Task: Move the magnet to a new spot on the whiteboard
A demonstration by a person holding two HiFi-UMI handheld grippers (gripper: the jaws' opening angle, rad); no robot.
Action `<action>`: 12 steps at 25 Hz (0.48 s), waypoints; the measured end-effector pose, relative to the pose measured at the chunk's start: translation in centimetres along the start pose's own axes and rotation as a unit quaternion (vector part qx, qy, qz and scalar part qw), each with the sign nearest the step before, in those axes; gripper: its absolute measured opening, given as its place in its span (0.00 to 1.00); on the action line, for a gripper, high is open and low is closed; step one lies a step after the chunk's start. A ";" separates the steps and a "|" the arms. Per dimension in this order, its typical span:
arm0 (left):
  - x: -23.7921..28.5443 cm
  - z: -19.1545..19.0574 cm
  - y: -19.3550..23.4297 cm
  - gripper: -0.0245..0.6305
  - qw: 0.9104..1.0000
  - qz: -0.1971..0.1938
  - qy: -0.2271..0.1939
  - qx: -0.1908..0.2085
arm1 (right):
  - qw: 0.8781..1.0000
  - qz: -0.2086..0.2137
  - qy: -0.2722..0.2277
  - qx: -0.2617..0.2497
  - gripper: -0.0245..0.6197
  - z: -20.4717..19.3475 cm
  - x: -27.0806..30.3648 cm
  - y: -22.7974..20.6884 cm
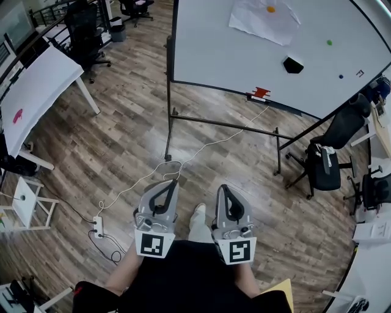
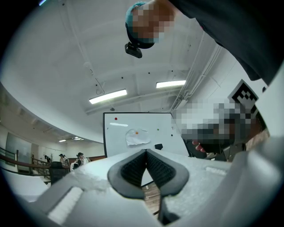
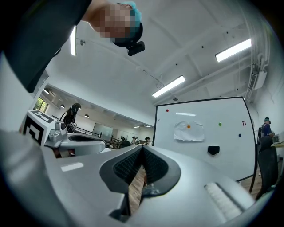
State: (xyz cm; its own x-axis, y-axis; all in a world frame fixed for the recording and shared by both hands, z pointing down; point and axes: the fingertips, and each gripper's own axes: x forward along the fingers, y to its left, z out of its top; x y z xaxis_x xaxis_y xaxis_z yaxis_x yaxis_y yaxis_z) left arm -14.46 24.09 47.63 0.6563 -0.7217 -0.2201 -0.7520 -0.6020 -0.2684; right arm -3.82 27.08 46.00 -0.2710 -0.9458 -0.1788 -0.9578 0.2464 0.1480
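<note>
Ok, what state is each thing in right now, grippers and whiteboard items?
left gripper: shut, empty.
right gripper: shut, empty.
whiteboard: upright on its stand.
paper: pinned to the board, wrinkled.
orange magnet: on the paper, holding it.
green magnet: stuck on bare board.
blue magnet: stuck on bare board.
black eraser: stuck on the board.
</note>
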 end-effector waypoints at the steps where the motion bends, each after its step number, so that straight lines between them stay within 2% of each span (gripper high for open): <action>1: 1.0 0.0 0.0 0.04 1.000 0.002 0.000 0.001 | 1.000 0.003 -0.002 -0.001 0.04 0.0 0.7 -0.8; 12: 11.4 0.2 -0.8 0.04 0.999 0.046 -0.003 0.019 | 0.999 0.045 -0.025 0.011 0.04 -0.8 6.0 -10.4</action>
State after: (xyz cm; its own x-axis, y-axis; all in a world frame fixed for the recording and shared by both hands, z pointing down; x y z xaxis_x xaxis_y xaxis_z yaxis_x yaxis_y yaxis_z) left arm -6.35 16.43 45.12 0.5847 -0.7714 -0.2511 -0.8065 -0.5194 -0.2824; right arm 4.54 18.66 44.13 -0.3593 -0.9081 -0.2150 -0.9313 0.3342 0.1449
